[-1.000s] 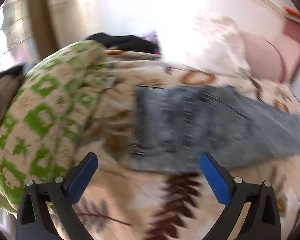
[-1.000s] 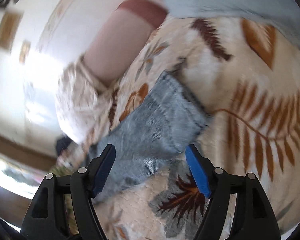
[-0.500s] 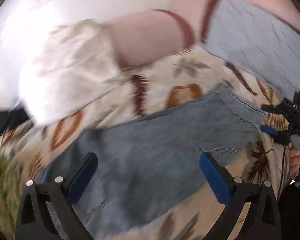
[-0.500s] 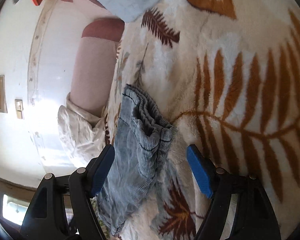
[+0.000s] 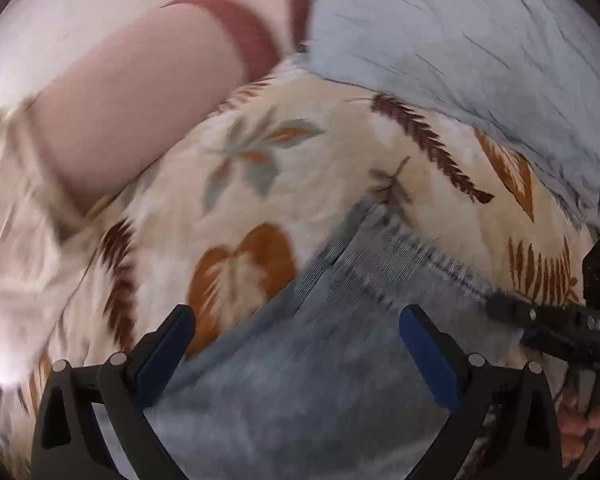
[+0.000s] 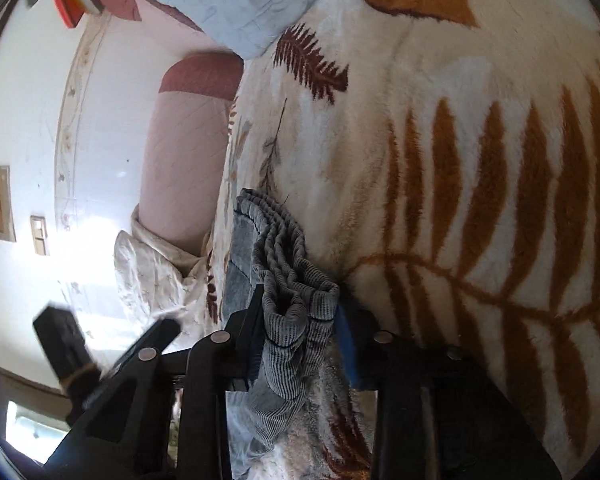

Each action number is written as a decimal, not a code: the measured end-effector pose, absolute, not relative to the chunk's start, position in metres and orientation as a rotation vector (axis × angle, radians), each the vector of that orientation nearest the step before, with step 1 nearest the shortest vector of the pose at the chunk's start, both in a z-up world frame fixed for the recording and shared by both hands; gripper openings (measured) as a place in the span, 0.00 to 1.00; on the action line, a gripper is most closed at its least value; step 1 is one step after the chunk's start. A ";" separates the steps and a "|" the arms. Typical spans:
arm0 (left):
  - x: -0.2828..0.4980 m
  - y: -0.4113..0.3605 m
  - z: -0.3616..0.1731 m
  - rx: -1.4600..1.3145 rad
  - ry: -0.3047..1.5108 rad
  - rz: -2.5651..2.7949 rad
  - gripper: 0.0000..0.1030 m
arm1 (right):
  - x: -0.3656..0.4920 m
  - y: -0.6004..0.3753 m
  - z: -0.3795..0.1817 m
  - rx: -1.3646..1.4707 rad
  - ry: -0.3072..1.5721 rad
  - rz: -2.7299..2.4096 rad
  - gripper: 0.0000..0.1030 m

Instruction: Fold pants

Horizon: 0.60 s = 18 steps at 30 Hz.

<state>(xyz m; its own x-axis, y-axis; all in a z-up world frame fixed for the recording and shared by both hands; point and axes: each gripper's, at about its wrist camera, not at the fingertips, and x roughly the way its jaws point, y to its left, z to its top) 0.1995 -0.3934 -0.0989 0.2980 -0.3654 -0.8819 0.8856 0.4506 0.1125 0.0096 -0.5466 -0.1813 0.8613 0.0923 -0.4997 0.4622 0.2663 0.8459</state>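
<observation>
— What were you working on, and what was around it?

— You had a bed under a cream blanket (image 6: 440, 208) printed with brown leaves, a white wall (image 6: 100, 128) beside it. A pink bolster (image 5: 140, 108) and a pale blue pillow (image 5: 460, 52) lay along the far edge; the blanket between them and the pants was bare.

— And the pants?

— The pants (image 5: 320, 380), grey-blue ribbed cloth, lay flat on the blanket, hem end towards the pillow.

— The tools?

— Your right tool (image 6: 300, 328) had just been closing and was clenched on the bunched hem. Your left tool (image 5: 296, 344) hung released over the leg, fingers wide apart.
</observation>
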 end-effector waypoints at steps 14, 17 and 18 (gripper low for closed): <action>0.197 -0.470 -0.143 0.914 0.922 -1.159 0.95 | 0.012 -0.538 -0.182 1.323 0.518 -0.206 0.34; 0.203 -0.474 -0.156 0.881 1.003 -1.212 0.80 | 0.012 -0.535 -0.181 1.306 0.519 -0.206 0.39; 0.205 -0.474 -0.158 0.857 1.021 -1.224 0.79 | 0.013 -0.535 -0.180 1.301 0.521 -0.206 0.39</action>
<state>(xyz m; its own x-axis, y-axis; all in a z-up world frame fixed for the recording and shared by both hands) 0.2051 -0.4737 -0.1581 0.0403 -0.3267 -0.9443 0.9875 0.1569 -0.0121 0.0127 -0.5351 -0.1805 0.8677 0.1421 -0.4763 0.4294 0.2683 0.8623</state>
